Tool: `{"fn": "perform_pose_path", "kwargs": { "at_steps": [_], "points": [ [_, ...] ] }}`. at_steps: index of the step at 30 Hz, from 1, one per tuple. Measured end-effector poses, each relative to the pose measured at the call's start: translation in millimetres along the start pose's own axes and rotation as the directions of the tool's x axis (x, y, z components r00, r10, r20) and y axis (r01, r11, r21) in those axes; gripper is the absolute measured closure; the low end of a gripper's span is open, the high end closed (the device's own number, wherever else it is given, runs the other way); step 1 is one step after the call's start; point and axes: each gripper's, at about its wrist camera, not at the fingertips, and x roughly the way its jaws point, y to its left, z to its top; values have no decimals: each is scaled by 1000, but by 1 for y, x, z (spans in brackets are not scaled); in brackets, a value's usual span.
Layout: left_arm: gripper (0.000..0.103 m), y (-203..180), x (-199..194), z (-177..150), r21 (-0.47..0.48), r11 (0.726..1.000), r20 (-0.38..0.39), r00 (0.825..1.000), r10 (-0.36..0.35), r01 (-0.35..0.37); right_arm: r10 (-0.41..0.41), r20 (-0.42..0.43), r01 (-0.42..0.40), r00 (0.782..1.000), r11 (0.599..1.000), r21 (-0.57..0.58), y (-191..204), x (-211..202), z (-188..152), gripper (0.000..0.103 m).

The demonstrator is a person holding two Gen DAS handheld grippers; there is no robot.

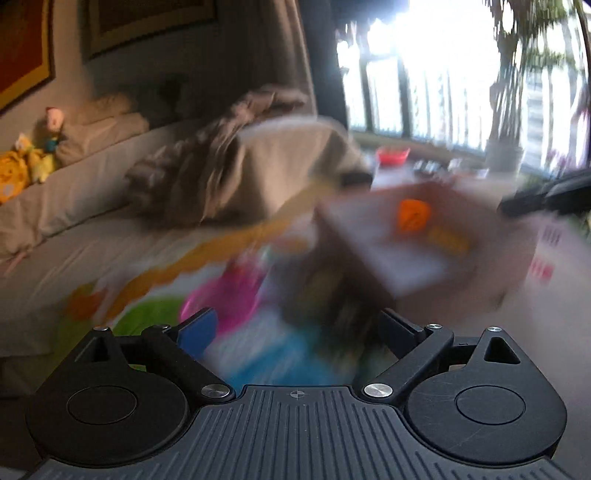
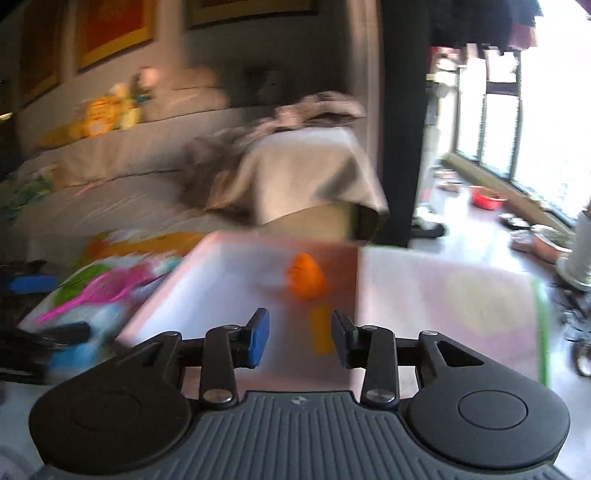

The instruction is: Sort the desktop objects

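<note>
With the left gripper (image 1: 295, 328) wide and the right gripper (image 2: 300, 338) narrowly apart, both empty, a blurred, hasty reach could knock the orange toy (image 2: 304, 275) lying in the tray (image 2: 207, 280).

Beige sofa (image 2: 110, 173) under framed pictures (image 2: 110, 29); bright windows (image 1: 443, 74) at right — pale glossy floor (image 2: 461, 218).

Motion blur smears the orange toy (image 2: 304, 275) and pink brush (image 2: 96, 291) beyond identification.
</note>
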Motion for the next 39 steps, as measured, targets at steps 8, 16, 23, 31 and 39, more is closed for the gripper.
{"fn": "perform_pose_path", "kwargs": {
  "at_steps": [8, 16, 23, 31, 39],
  "points": [
    [4, 39, -11, -28, 8, 969, -52, 968, 247, -247, 214, -129, -225, 968, 971, -76, 96, 19, -37, 66],
    [4, 70, -36, -35, -186, 974, -65, 991, 121, -131, 168, -191, -184, 967, 981, -66, 146, 73, -41, 68],
    [4, 43, -46, -30, -183, 981, 1, 998, -70, 69, 182, -240, -213, 953, 971, -111, 133, 44, -57, 88],
    [4, -19, -44, -38, -66, 960, -26, 961, -275, 273, 38, -222, -68, 974, 989, -132, 79, -23, -92, 88],
    [4, -68, -34, -47, -41, 936, -95, 931, -353, 350, -34, -134, 26, 990, 998, -62, 43, -40, -91, 53]
  ]
}}
